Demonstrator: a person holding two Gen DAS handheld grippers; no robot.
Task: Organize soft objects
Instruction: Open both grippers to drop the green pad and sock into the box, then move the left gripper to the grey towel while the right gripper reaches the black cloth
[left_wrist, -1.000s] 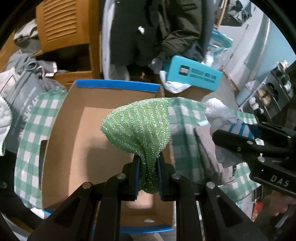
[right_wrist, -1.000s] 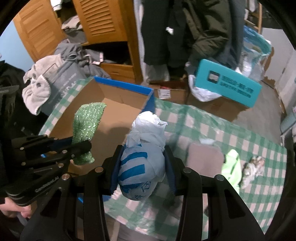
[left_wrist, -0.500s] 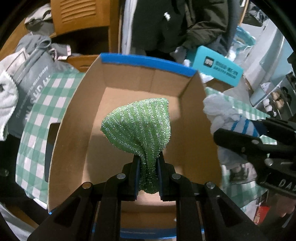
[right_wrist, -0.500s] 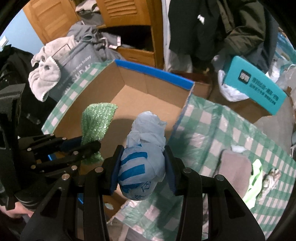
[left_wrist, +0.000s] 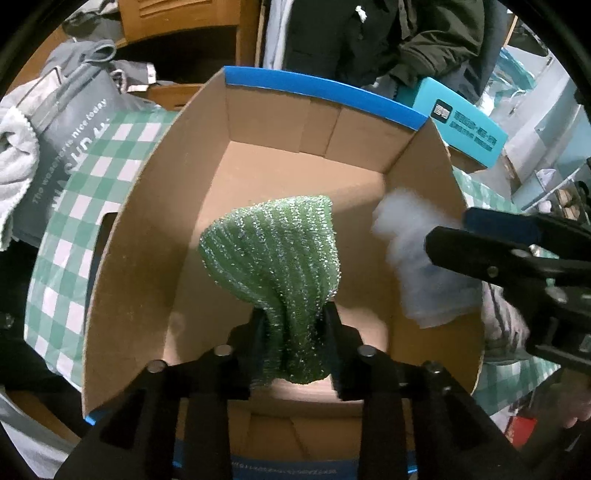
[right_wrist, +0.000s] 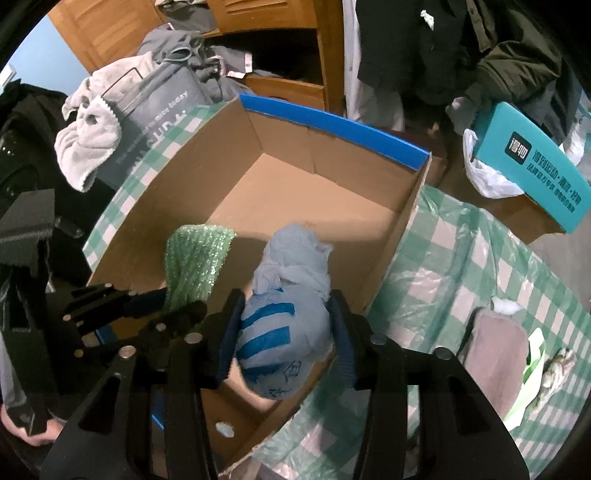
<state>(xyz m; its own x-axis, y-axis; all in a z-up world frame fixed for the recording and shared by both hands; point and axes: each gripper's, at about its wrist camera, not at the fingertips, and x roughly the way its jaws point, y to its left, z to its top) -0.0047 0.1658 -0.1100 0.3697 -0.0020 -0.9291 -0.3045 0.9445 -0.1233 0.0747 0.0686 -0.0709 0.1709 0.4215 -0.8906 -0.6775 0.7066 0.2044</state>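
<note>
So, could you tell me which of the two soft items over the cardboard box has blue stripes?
The pale plastic bag bundle between the right gripper's jaws; the other is a plain green sparkly cloth.

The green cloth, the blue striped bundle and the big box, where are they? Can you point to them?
Green cloth (left_wrist: 273, 254): left wrist view, middle of its ribbed face.
Bundle (right_wrist: 280, 332): right wrist view, on its blue stripes.
Box (left_wrist: 321, 88): left wrist view, blue far rim.
</note>
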